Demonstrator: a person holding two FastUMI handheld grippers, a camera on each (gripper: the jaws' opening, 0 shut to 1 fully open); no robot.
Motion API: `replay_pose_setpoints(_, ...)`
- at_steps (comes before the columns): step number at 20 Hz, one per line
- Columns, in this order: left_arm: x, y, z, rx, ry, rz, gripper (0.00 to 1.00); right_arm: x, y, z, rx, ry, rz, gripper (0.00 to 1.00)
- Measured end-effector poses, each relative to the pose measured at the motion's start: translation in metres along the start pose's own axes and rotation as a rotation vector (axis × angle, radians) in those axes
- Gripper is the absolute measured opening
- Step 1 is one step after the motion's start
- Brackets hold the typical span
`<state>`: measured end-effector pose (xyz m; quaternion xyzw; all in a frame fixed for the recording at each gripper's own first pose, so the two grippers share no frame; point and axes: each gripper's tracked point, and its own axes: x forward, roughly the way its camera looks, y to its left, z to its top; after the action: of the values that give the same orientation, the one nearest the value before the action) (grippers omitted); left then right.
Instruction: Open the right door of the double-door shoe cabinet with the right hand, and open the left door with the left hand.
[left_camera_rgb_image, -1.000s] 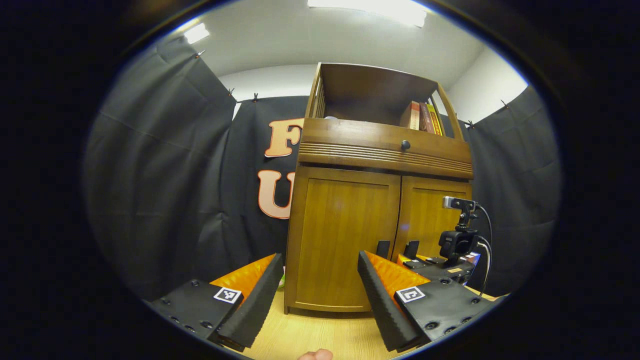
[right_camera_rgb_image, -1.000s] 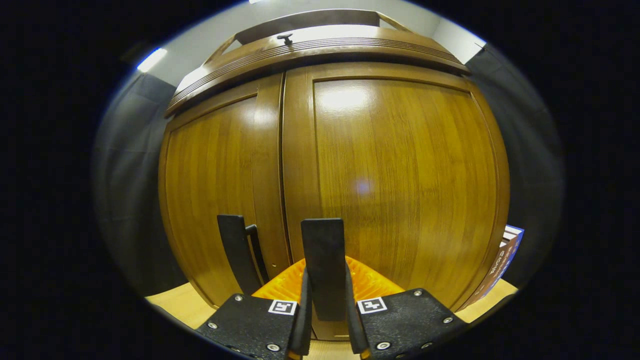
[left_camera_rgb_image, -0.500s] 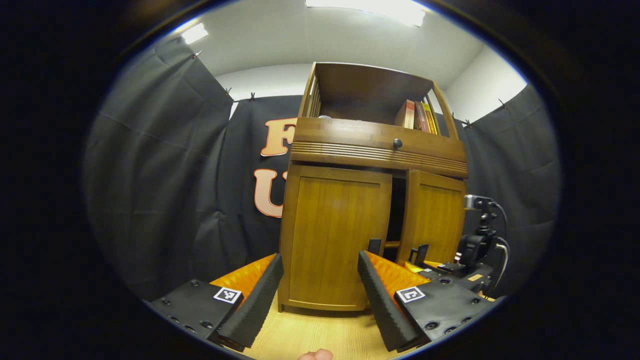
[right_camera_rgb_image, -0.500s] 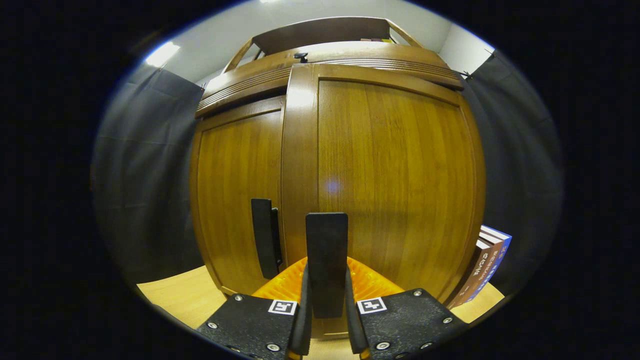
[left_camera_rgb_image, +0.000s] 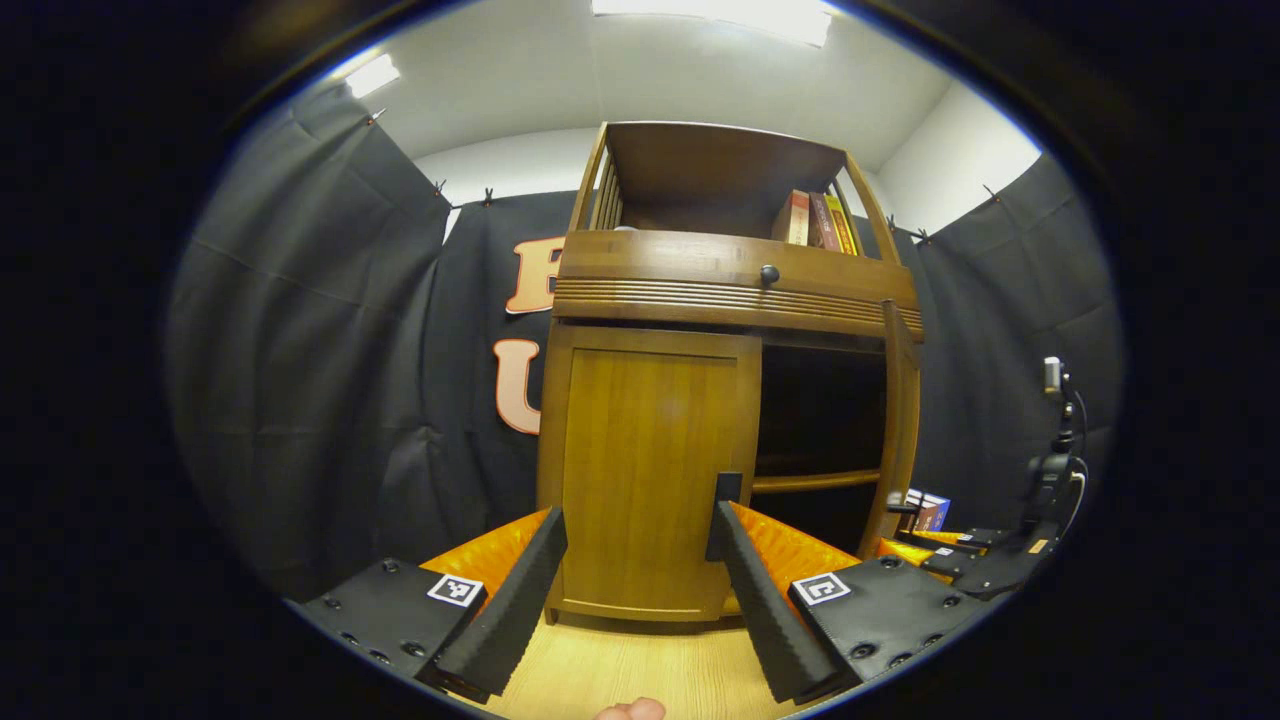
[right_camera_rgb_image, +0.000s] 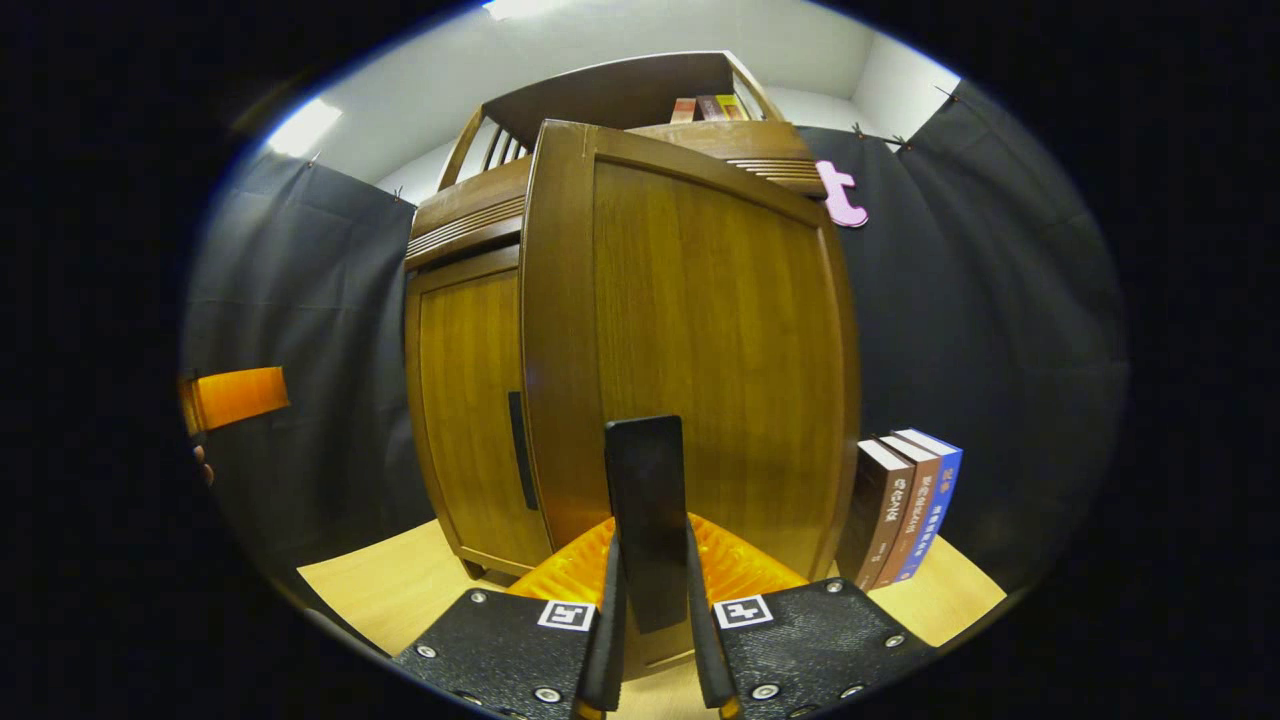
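- Right door (right_camera_rgb_image: 700, 330) of shoe cabinet (left_camera_rgb_image: 735, 285): shut a second ago, now swung wide on the cabinet's right edge; dark interior and inner shelf (left_camera_rgb_image: 815, 481) exposed.
- Right gripper (right_camera_rgb_image: 650, 560): clamped on right door handle (right_camera_rgb_image: 648, 520), both fingers pressing.
- Left door (left_camera_rgb_image: 645, 470): shut as before, flush with cabinet front; left door handle (left_camera_rgb_image: 726, 487) at its inner edge.
- Left gripper (left_camera_rgb_image: 640, 590): fingers apart, nothing held, near left door.
- Judged status: right-door step near complete; left door pending.

Tongs (right_camera_rgb_image: 650, 640) clamp the right door's handle (right_camera_rgb_image: 648, 510); right door (right_camera_rgb_image: 700, 340) swung open.
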<state>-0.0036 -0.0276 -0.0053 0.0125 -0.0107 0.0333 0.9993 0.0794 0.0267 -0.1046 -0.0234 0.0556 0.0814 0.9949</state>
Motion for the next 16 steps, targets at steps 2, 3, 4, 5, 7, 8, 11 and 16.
replay_pose_setpoints(2,0.009,-0.01,-0.002,-0.011,-0.003,-0.017,0.94,-0.014,-0.015,0.0,0.003,0.003,-0.02,0.27)
replay_pose_setpoints(3,0.014,-0.015,-0.007,-0.011,0.01,-0.024,0.95,-0.021,-0.022,0.0,0.009,0.011,-0.03,0.16)
replay_pose_setpoints(4,0.016,-0.019,-0.01,-0.008,0.018,-0.028,0.95,-0.027,-0.029,-0.001,0.015,0.017,-0.041,0.25)
replay_pose_setpoints(5,0.017,-0.023,-0.011,-0.003,0.019,-0.03,0.95,-0.032,-0.038,0.0,0.017,0.015,-0.055,0.23)
replay_pose_setpoints(7,0.019,-0.028,-0.011,0.006,0.006,-0.034,0.94,-0.044,-0.056,0.001,0.017,0.004,-0.084,0.21)
replay_pose_setpoints(8,0.021,-0.03,-0.011,0.009,0.009,-0.033,0.95,-0.048,-0.064,0.003,0.02,0.001,-0.1,0.19)
replay_pose_setpoints(11,0.02,-0.042,-0.027,-0.018,0.053,-0.044,0.95,-0.061,-0.096,0.004,0.004,0.009,-0.167,0.14)
replay_pose_setpoints(16,0.028,-0.053,-0.038,-0.036,0.076,-0.051,0.95,-0.073,-0.148,0.007,-0.034,0.017,-0.234,0.05)
